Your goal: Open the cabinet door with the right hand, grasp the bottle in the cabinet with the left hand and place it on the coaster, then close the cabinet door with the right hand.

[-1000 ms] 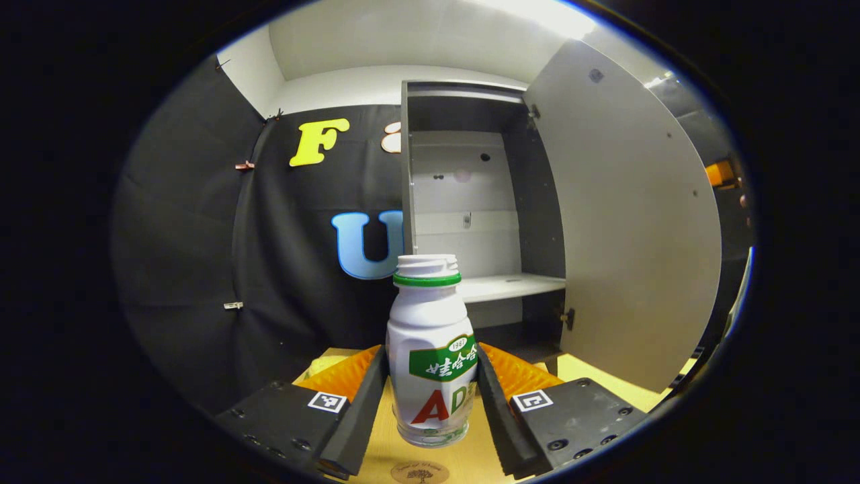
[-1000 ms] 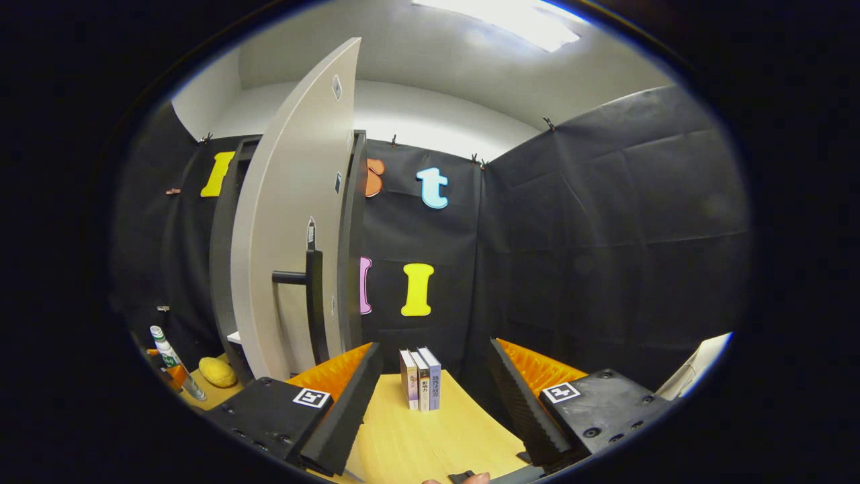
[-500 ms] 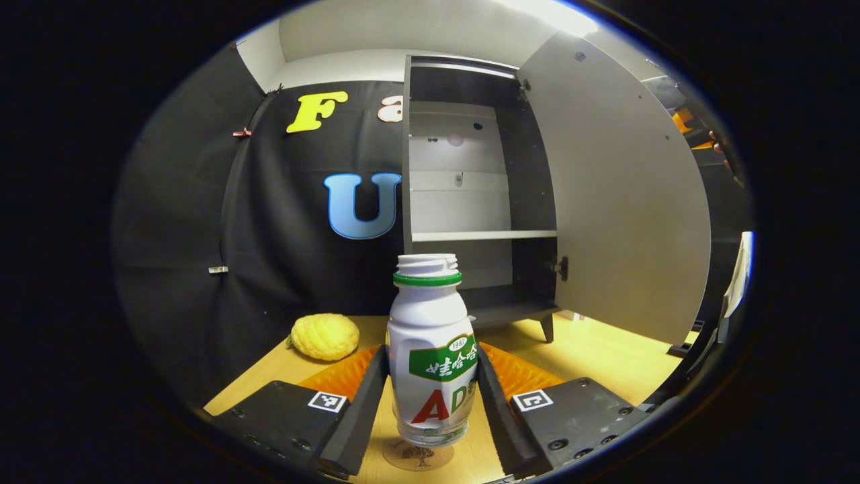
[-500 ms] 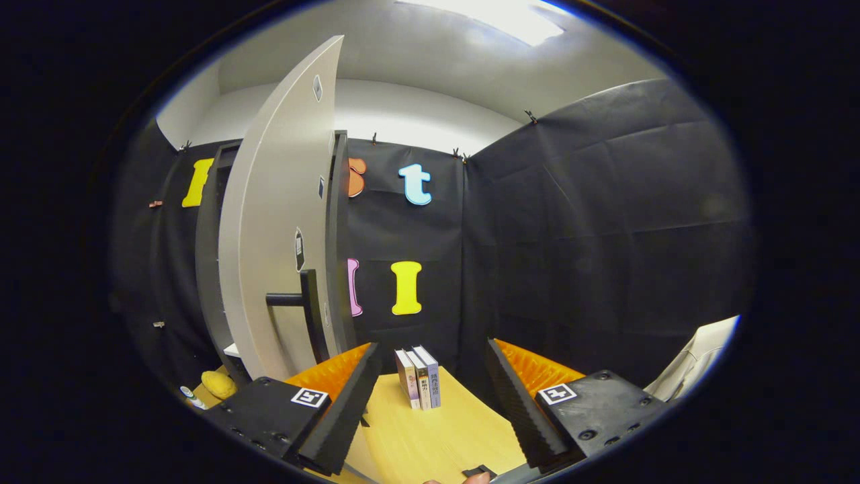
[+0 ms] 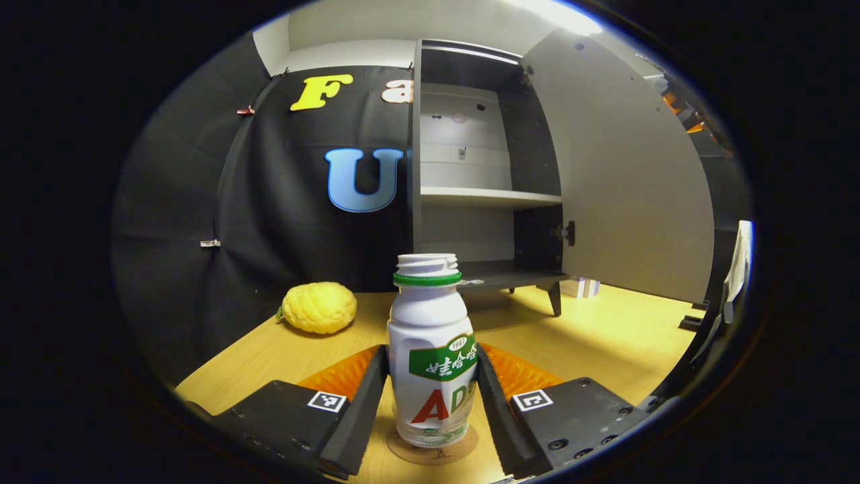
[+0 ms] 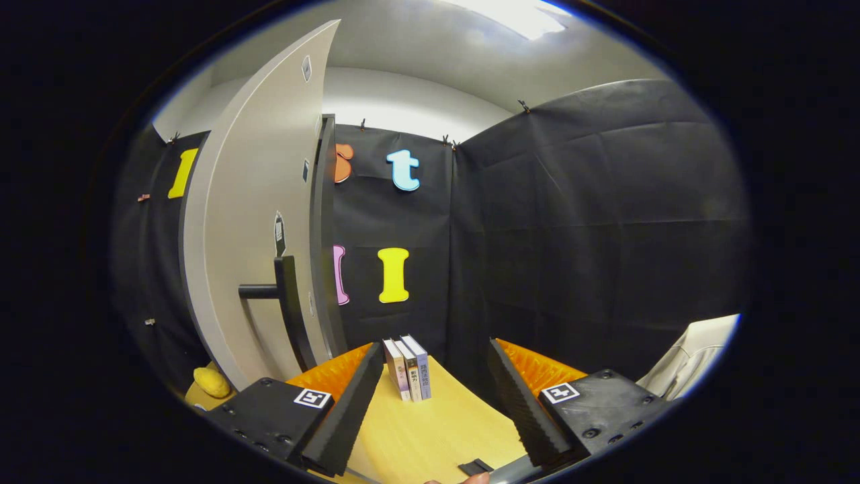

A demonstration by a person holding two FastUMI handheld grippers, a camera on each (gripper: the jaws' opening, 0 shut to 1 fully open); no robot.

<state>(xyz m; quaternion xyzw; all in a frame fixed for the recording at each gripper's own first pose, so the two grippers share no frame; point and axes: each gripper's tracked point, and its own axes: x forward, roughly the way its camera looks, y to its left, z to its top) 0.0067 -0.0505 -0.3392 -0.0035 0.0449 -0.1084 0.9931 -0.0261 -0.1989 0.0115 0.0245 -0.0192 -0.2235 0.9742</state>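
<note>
Left gripper [image 5: 430, 396] level, jaws clamped on upright bottle [image 5: 431, 349] over coaster [image 5: 432, 449]; right gripper [image 6: 430, 403] jaws apart, cabinet door [image 6: 255, 222] at 10 o'clock.

Black cloth walls [image 6: 591, 222] enclose a wooden table [image 5: 605, 336] under a bright ceiling light [image 6: 517, 10].

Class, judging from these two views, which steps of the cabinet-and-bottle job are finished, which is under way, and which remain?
Done: the cabinet door stands open and the bottle is out of the cabinet. Under way: the left hand-held gripper grips the bottle, whose base sits at the coaster. Left: release it, then the open right hand-held gripper must close the door by its handle.
</note>
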